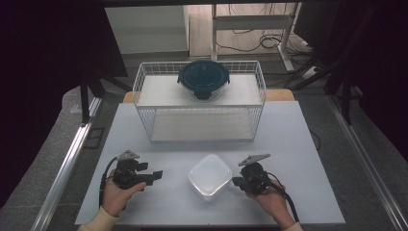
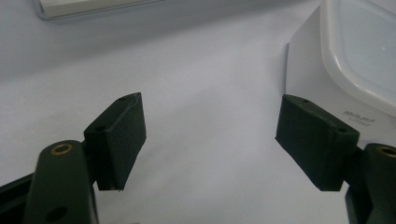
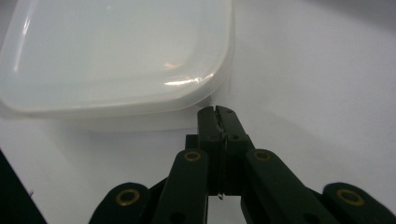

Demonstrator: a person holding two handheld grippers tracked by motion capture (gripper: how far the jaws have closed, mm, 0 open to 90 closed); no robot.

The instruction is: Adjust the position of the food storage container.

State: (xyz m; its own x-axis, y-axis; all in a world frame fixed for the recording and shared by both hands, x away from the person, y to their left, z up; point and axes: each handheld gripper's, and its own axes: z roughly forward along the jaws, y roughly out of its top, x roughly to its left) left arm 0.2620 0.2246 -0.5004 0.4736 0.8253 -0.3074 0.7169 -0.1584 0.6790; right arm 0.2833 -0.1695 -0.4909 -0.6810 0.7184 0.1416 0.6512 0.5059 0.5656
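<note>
Your left gripper (image 1: 153,176) is spread wide and holds nothing; your right gripper (image 3: 218,114) is pressed closed, empty, its tips just beside the plastic box (image 1: 210,176). The box sits on the table (image 1: 288,144) between both grippers, in front of the wire rack (image 1: 199,113). A closed right gripper can only push: the light box will likely slide or tip.
</note>
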